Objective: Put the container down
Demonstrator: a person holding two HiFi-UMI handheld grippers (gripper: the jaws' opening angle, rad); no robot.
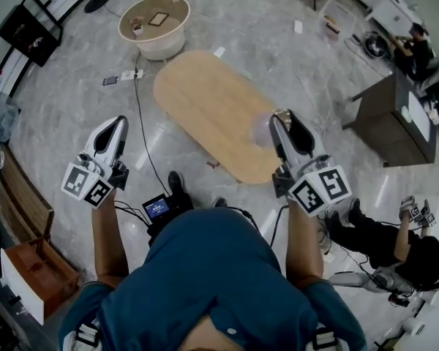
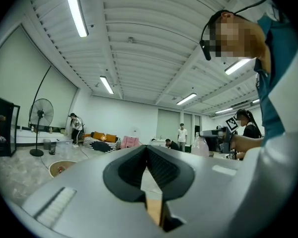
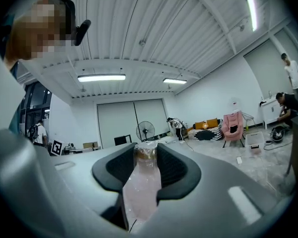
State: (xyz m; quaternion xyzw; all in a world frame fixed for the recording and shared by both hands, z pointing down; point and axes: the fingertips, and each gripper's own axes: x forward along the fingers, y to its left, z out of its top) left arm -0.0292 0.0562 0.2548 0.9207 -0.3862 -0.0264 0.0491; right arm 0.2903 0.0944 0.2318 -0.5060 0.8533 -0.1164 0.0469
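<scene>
The oval wooden table (image 1: 212,108) lies just above the middle of the head view, reaching from 11 o'clock down to about 2 o'clock. Beyond it, at 11 o'clock, stands a round cream tub (image 1: 157,46). A flat square thing and a small pot-like thing sit on its inner floor, too small to name. At 8 o'clock, near the picture's edge, is a brown box (image 1: 36,265) with a white front; what it holds cannot be made out.

The right gripper (image 1: 282,115) is at 2 o'clock, over the near right end of the table. Its jaws are clamped on the container (image 3: 141,182), which stands upright between the dark pads. The container is clear, faintly pink plastic, creased and glossy, with a brownish band at its top just past the fingertips. In the head view it shows only as a pale blur against the wood, and whether it touches the table top cannot be told.

The left gripper (image 1: 119,121) is at 9 o'clock, over the grey floor and well apart from the table. Its jaws are closed tip to tip with nothing between them.
</scene>
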